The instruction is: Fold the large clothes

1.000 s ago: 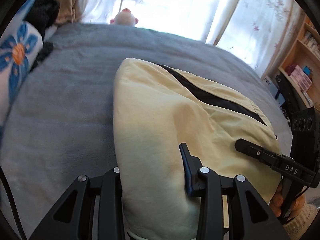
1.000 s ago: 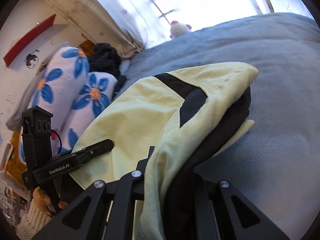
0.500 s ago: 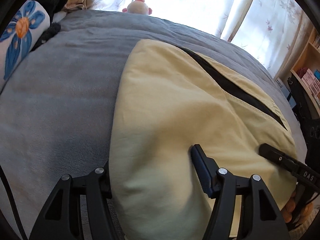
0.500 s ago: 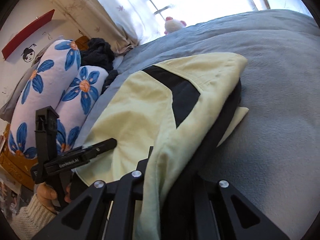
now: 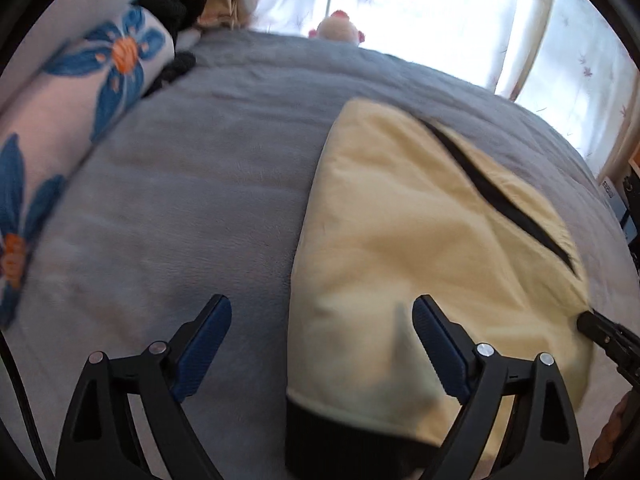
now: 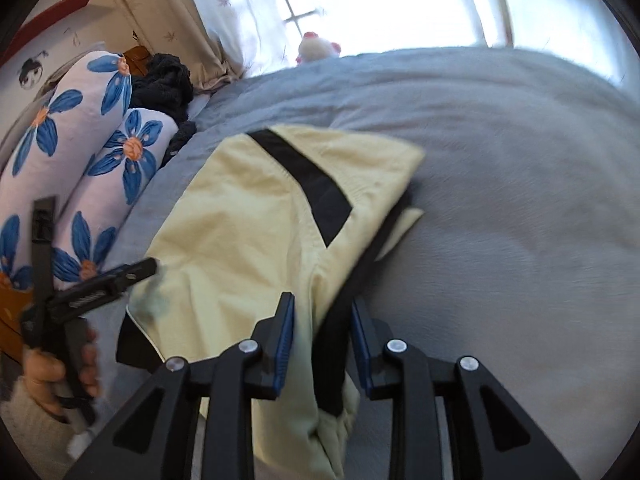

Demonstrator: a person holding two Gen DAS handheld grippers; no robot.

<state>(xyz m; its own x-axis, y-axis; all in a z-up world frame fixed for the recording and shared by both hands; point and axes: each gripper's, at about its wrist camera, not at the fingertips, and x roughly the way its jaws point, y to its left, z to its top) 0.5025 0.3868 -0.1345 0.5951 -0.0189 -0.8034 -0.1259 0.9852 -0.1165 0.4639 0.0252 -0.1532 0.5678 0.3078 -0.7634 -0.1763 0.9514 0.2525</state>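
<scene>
Out on the grey bed (image 5: 208, 184) the folded yellow jacket (image 5: 400, 240) lies flat, so this looks like the let-go step: left claw (image 5: 322, 332) is opening clear of it, right claw (image 6: 322, 322) is opening around its near edge, and both probably back off next.
</scene>
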